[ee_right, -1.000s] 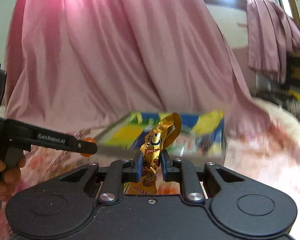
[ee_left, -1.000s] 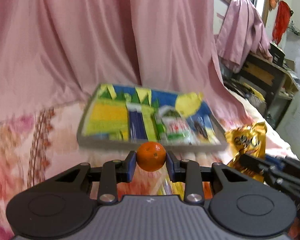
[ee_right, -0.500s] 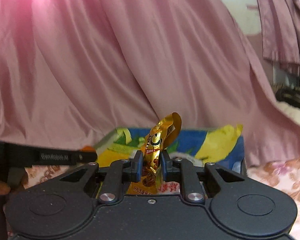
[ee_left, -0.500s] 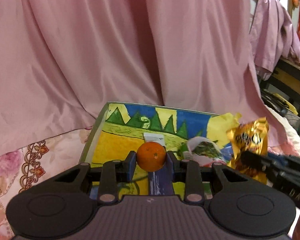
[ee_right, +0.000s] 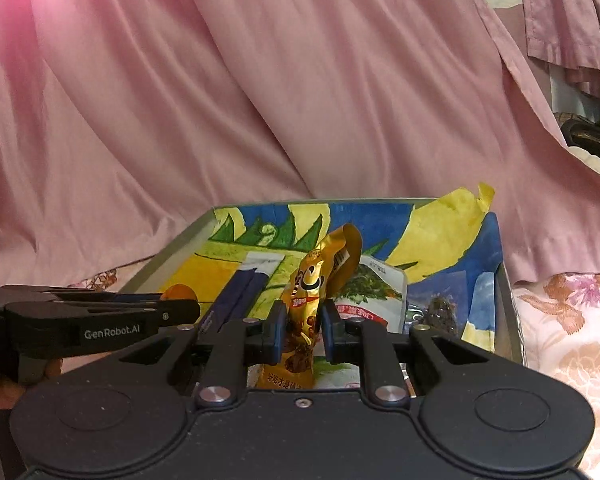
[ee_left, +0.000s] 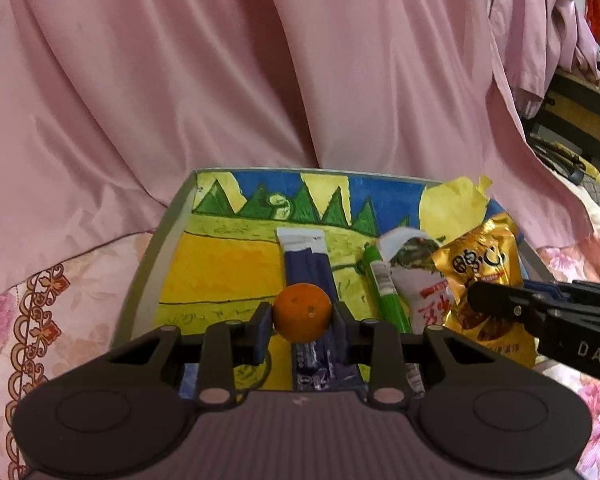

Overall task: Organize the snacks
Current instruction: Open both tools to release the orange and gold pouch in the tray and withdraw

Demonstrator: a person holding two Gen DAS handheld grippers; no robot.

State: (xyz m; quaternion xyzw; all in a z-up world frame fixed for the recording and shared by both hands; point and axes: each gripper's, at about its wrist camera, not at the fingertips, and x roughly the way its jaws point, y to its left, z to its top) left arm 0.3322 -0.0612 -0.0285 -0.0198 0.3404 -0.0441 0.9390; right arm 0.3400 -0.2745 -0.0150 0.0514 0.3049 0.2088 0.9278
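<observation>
My left gripper (ee_left: pixel 302 318) is shut on a small orange (ee_left: pixel 302 312) and holds it over the near part of a grey tray (ee_left: pixel 156 248) lined with a painted paper. My right gripper (ee_right: pixel 303 330) is shut on a gold snack packet (ee_right: pixel 304 304), also over the tray (ee_right: pixel 508 304); the packet shows in the left wrist view (ee_left: pixel 480 272) at the right. In the tray lie a dark blue packet (ee_left: pixel 306 258), a green stick (ee_left: pixel 384 284) and a white and green pouch (ee_left: pixel 416 264). The left gripper shows from the side in the right wrist view (ee_right: pixel 100 320).
Pink cloth (ee_left: pixel 260 80) hangs right behind the tray. The tray rests on a floral bedcover (ee_left: pixel 60 300). A dark snack pouch (ee_right: pixel 436 312) lies at the tray's right end. Shelving and hanging clothes (ee_left: pixel 572 112) stand far right.
Both grippers have moved forward to above the tray, each still holding its item. The tray now looks much nearer and fills the lower middle of both views.
</observation>
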